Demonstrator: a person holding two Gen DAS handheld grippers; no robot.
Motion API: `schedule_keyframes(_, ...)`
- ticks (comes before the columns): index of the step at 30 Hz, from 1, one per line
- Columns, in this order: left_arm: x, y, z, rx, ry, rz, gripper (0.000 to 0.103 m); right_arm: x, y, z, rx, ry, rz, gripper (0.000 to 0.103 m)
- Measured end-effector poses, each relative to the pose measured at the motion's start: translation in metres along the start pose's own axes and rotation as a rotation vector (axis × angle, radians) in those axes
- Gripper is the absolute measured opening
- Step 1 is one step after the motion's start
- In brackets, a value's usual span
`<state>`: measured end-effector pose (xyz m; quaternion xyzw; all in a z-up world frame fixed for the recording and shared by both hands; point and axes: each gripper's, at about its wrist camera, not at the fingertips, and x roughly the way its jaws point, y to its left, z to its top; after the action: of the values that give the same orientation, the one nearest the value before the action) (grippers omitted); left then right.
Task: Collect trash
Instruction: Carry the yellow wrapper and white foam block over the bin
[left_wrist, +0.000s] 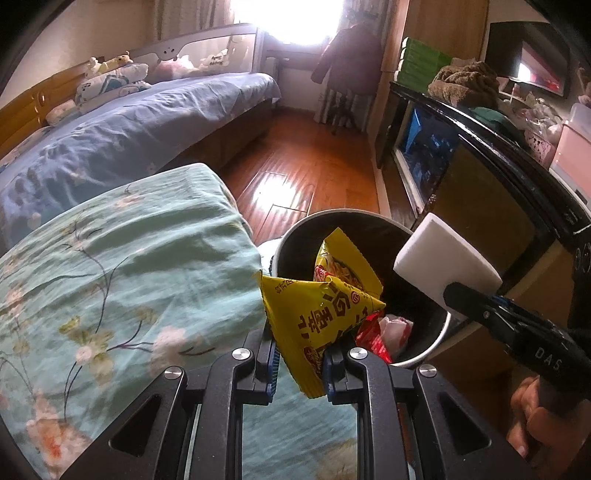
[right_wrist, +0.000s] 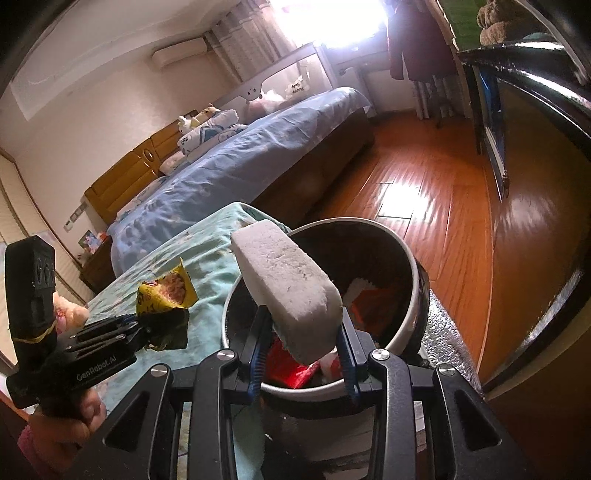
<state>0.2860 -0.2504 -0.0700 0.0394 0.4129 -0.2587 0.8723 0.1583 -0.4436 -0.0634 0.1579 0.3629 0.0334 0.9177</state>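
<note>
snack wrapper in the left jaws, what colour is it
Yellow with red print on the snack wrapper, clearest in the left wrist view.

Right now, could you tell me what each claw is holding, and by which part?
The left claw pinches the crinkled yellow snack wrapper by its lower end. The right claw clamps the white rectangular foam block by its near end, above the round bin.

You see a yellow wrapper (left_wrist: 325, 314) with red print, a white sponge (left_wrist: 443, 264), and a green flowered blanket (left_wrist: 122, 258).
</note>
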Motion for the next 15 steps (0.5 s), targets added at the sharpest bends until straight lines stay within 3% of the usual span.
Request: schedule_keyframes(15, 0.024, -0.010, 0.014, 0.022, 0.030, -0.016, 0.018, 0.011, -0.009, 0.012, -0.009, 0.028, -0.042, 0.035)
